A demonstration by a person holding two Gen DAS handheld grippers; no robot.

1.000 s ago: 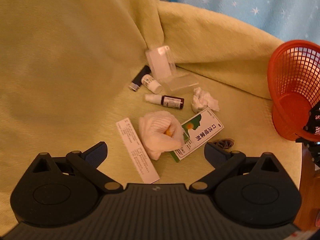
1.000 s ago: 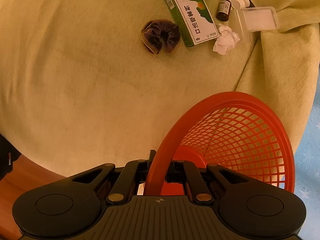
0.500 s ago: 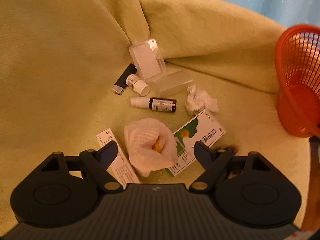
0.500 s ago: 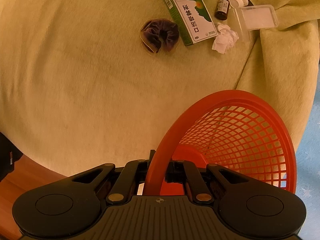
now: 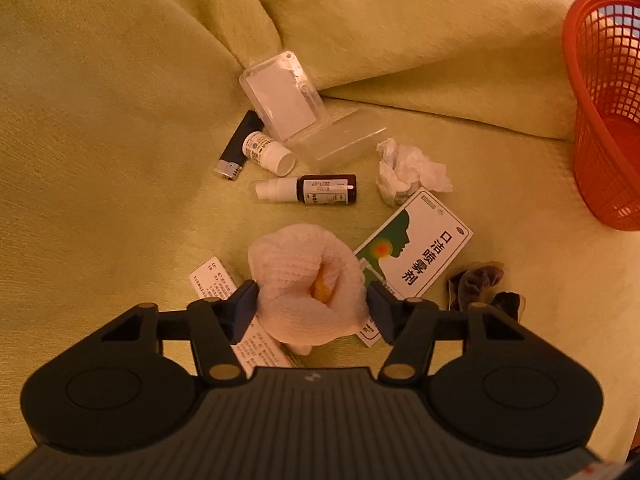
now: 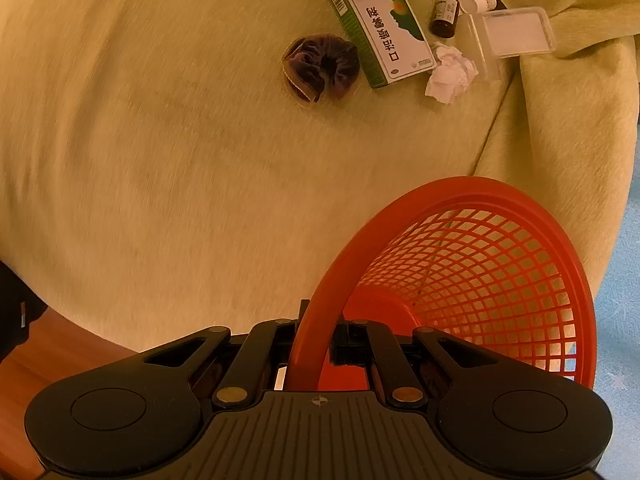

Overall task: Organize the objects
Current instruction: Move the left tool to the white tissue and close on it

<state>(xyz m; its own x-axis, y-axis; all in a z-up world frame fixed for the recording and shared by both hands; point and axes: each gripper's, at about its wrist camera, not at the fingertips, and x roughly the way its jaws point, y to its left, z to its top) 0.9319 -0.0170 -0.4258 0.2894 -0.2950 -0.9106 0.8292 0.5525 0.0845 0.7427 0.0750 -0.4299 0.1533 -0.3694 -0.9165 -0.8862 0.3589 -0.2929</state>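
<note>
Left gripper [image 5: 311, 307] has dropped over the white foam-net fruit sleeve [image 5: 306, 294] mid-sofa; fingers just closing, now touching its sides. Right gripper [image 6: 316, 346] stays clamped on the red mesh basket [image 6: 476, 280] rim (destination ready).

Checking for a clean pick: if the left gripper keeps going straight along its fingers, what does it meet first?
The white foam net, already between the fingers of the left gripper, whose jaws have just been closing. Behind it probably the yellow blanket; depth is unclear.
</note>
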